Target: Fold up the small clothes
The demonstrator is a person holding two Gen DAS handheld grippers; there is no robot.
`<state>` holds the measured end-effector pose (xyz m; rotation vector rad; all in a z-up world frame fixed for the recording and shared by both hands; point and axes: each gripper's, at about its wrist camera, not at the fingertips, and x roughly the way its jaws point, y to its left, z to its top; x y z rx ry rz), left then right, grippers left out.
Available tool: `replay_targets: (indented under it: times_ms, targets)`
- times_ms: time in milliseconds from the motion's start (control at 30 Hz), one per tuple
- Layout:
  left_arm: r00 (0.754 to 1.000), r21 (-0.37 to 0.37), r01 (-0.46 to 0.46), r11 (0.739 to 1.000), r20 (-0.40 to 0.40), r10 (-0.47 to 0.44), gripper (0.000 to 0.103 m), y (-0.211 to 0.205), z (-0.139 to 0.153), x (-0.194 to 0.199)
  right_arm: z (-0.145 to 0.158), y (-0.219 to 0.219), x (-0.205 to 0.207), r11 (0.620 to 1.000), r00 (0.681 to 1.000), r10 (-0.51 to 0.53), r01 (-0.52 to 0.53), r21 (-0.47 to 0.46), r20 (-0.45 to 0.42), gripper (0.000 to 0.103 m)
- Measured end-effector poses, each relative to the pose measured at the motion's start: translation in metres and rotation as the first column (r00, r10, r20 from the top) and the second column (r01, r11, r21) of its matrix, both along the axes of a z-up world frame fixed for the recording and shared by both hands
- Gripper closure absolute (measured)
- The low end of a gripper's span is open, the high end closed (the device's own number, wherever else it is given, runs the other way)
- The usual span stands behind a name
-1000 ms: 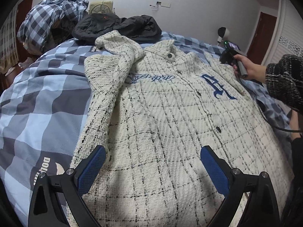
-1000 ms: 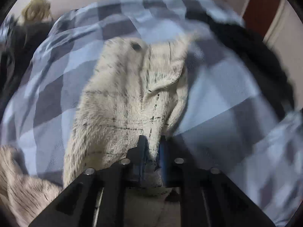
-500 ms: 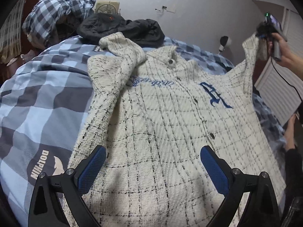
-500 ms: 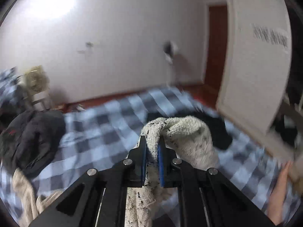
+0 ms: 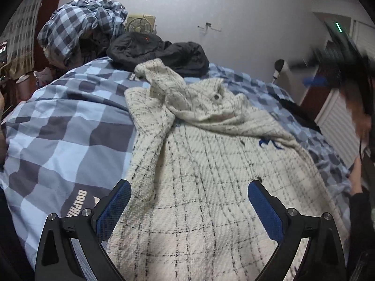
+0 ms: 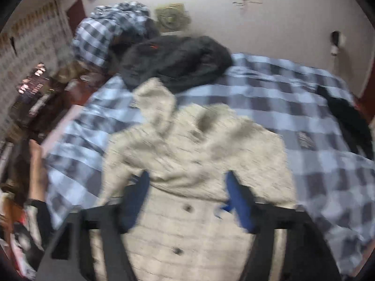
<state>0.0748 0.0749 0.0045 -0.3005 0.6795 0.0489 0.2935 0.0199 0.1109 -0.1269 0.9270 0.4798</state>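
Note:
A cream tweed jacket (image 5: 211,164) with black check lines lies face up on the bed. Both sleeves are folded in: one sleeve (image 5: 164,86) points to the far side, the other sleeve (image 5: 234,121) lies across the chest below the collar. My left gripper (image 5: 189,187) hangs open over the jacket's lower front, nothing between its blue pads. In the right wrist view, my right gripper (image 6: 187,178) is blurred above the jacket (image 6: 187,234), its jaws opening with nothing held between them. It also shows as a dark blur, the right gripper (image 5: 309,72), at the upper right.
The bed has a blue-grey checked cover (image 5: 70,128). A black padded jacket (image 5: 159,51) and a bundled checked duvet (image 5: 82,23) lie at the far end, a small fan (image 5: 139,24) behind them. Another dark garment (image 5: 297,112) lies at the right. A person's hand (image 5: 356,175) is at the right edge.
The right gripper lifted the sleeve off the bed, swung it over the chest and let go; its jaws went from shut to apart. The left gripper rose slightly.

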Motion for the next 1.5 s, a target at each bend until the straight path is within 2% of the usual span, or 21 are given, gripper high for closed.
replay_targets:
  times_ms: [67,167,267,367,433,533,633,667,767,933,1000,1100,1133,1167,1233,1300,1367,1433,1500]
  targets:
    - [1.000,0.004,-0.009,1.000,0.002,0.009,0.002,0.000,0.002,-0.001,-0.012,-0.021,-0.006,0.997,0.999,-0.040,0.043,-0.066,0.037,0.017]
    - [1.000,0.000,-0.022,1.000,0.000,0.022,0.002,0.001,0.003,0.001,-0.034,-0.046,-0.008,0.976,0.994,-0.101,0.106,-0.193,0.031,0.017]
    - [1.000,-0.004,-0.024,1.000,-0.018,0.024,0.002,0.001,0.000,0.006,-0.070,-0.068,0.007,0.919,0.985,-0.171,0.164,-0.358,0.013,0.017]
    - [0.999,0.001,-0.020,1.000,-0.033,0.021,0.002,-0.001,-0.004,0.008,-0.098,-0.082,0.022,0.864,0.982,-0.186,0.156,-0.478,-0.015,0.017]
    - [0.999,0.019,-0.028,0.999,-0.039,0.029,0.002,-0.002,-0.005,0.011,-0.105,-0.082,0.029,0.848,0.980,-0.199,0.162,-0.504,-0.018,0.017]
    - [0.995,0.039,-0.069,0.997,-0.067,0.071,0.002,0.000,-0.009,0.021,-0.101,-0.056,0.032,0.895,0.982,-0.176,0.134,-0.425,-0.062,0.017]
    - [0.988,0.026,-0.117,0.993,-0.102,0.119,0.002,0.008,-0.015,0.031,-0.091,-0.005,0.028,0.942,0.992,-0.083,0.046,-0.333,-0.096,0.017]
    - [0.984,0.021,-0.135,0.991,-0.111,0.136,0.002,0.012,-0.016,0.033,-0.084,0.027,0.027,0.950,0.995,-0.032,0.002,-0.311,-0.093,0.017]
    - [0.977,0.006,-0.177,0.984,-0.115,0.177,0.002,0.022,-0.017,0.033,-0.078,0.106,0.026,0.953,0.994,0.085,-0.100,-0.286,-0.062,0.017]
    - [0.974,-0.036,-0.207,0.978,-0.099,0.202,0.002,0.036,-0.009,0.026,-0.088,0.208,0.039,0.950,0.985,0.169,-0.175,-0.259,-0.044,0.017]
    - [0.974,-0.046,-0.215,0.976,-0.088,0.210,0.002,0.041,-0.005,0.023,-0.098,0.237,0.051,0.957,0.981,0.175,-0.190,-0.220,-0.088,0.017]
    - [0.976,-0.064,-0.210,0.976,-0.074,0.205,0.002,0.044,-0.001,0.020,-0.120,0.262,0.068,0.969,0.966,0.154,-0.188,-0.159,-0.207,0.017]
    - [0.977,-0.068,-0.205,0.976,-0.067,0.201,0.002,0.045,0.000,0.019,-0.126,0.264,0.073,0.975,0.966,0.127,-0.163,-0.150,-0.226,0.025]
    - [0.979,-0.070,-0.198,0.978,-0.059,0.194,0.002,0.046,0.001,0.018,-0.128,0.265,0.074,0.979,0.964,0.112,-0.148,-0.137,-0.240,0.055]
    - [0.981,-0.055,-0.191,0.980,-0.042,0.189,0.002,0.047,0.005,0.015,-0.133,0.259,0.082,0.986,0.950,0.076,-0.117,-0.122,-0.302,0.090]
    - [0.981,-0.038,-0.194,0.980,-0.027,0.193,0.002,0.048,0.008,0.012,-0.120,0.246,0.086,0.989,0.958,0.043,-0.081,-0.124,-0.285,0.093]
    - [0.981,-0.057,-0.194,0.979,-0.018,0.193,0.002,0.051,0.010,0.010,-0.089,0.225,0.086,0.993,0.969,0.050,-0.075,-0.094,-0.242,0.094]
    - [0.981,-0.079,-0.195,0.978,-0.014,0.194,0.002,0.052,0.011,0.009,-0.056,0.206,0.081,0.990,0.960,0.133,-0.140,-0.011,-0.247,0.094]
    - [0.980,-0.083,-0.200,0.976,-0.013,0.200,0.002,0.051,0.011,0.008,-0.018,0.188,0.070,0.971,0.944,0.237,-0.234,0.041,-0.229,0.094]
